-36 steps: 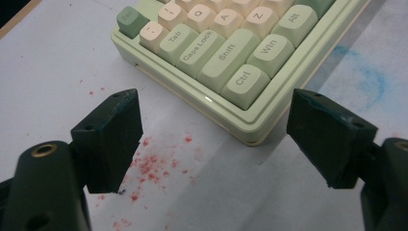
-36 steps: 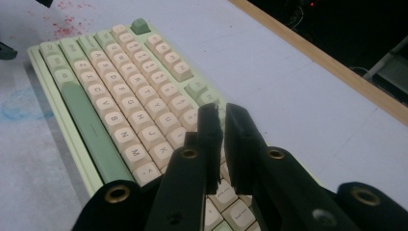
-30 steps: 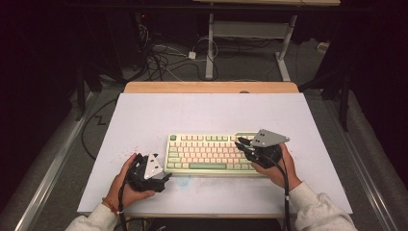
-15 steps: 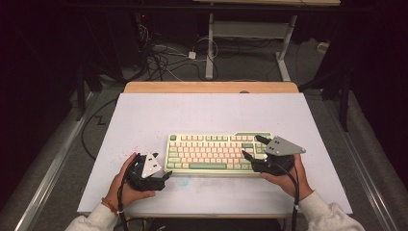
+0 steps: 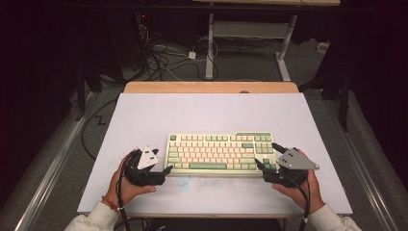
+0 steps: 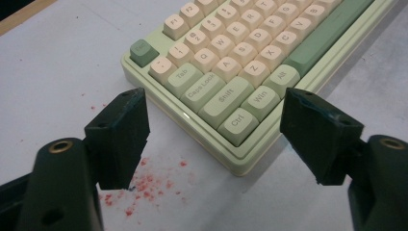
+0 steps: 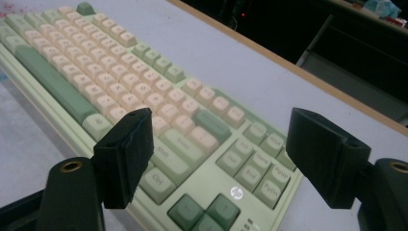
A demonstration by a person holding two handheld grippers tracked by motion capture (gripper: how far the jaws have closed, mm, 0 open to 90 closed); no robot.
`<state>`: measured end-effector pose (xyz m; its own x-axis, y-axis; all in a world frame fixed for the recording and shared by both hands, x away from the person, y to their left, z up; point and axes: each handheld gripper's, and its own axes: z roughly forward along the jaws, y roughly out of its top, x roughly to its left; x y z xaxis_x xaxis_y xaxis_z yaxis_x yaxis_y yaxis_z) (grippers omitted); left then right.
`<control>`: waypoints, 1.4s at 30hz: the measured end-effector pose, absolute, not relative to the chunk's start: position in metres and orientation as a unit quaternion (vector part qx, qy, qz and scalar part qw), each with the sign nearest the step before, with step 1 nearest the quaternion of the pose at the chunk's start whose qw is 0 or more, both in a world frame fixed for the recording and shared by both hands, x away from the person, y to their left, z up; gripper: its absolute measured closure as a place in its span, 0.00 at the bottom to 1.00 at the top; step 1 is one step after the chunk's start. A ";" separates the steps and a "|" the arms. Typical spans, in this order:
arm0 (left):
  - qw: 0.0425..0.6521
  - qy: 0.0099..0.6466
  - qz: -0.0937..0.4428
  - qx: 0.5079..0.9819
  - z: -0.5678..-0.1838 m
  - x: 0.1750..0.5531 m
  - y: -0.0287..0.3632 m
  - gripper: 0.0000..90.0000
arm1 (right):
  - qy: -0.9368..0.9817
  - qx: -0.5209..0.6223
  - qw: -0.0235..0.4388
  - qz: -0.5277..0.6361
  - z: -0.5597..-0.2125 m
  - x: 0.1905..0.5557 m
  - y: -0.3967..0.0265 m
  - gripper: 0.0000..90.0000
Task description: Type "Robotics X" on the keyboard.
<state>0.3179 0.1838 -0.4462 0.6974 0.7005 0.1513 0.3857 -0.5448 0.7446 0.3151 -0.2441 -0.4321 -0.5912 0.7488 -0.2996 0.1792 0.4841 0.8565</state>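
two grippers sit at either end of a pale green keyboard (image 5: pixel 219 152), which lies flat near the front middle of the white table (image 5: pixel 202 108).

left gripper (image 5: pixel 163 169) is just off the keyboard's left front corner. its fingers (image 6: pixel 120 134) are spread and have just been closing a little, pinching nothing. in the left gripper view the corner with the ctrl key sits in the gap between them, apart from both pads. small red specks (image 6: pixel 144 185) dot the table under the left finger.

right gripper (image 5: pixel 267 156) is at the keyboard's right end, over the arrow and nav keys. its fingers (image 7: pixel 127 151) have just been opening and are spread wide, holding nothing, with the keys lying below the gap. cannot tell if the tips touch the keys.

a hand (image 5: pixel 126 185) wraps each gripper from the table's near edge.
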 end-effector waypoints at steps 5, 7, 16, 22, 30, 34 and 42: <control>0.352 0.315 0.226 0.852 -0.441 0.320 0.178 0.38 | 0.794 0.300 0.345 0.400 -0.439 0.309 -0.249 0.28; 0.355 0.309 0.220 0.855 -0.439 0.323 0.174 0.44 | 0.796 0.302 0.339 0.401 -0.441 0.306 -0.250 0.28; 0.384 0.271 0.195 0.861 -0.426 0.334 0.153 0.86 | 0.804 0.298 0.335 0.391 -0.444 0.297 -0.251 0.28; 0.379 0.237 0.188 0.874 -0.421 0.342 0.135 0.97 | 0.805 0.293 0.340 0.389 -0.444 0.295 -0.250 0.28; 0.379 0.223 0.172 0.881 -0.421 0.355 0.107 0.96 | 0.812 0.284 0.337 0.382 -0.447 0.296 -0.248 0.28; 0.376 0.215 0.161 0.887 -0.422 0.361 0.094 0.96 | 0.810 0.285 0.342 0.382 -0.447 0.296 -0.247 0.28; 0.347 0.198 0.143 0.906 -0.432 0.369 0.074 0.96 | 0.811 0.284 0.344 0.378 -0.448 0.296 -0.248 0.28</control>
<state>0.3688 0.0745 -0.4323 0.8809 0.4573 0.1224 0.2584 -0.6812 0.6850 0.2960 -0.2477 -0.4478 -0.6023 0.7209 -0.3429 0.2006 0.5525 0.8090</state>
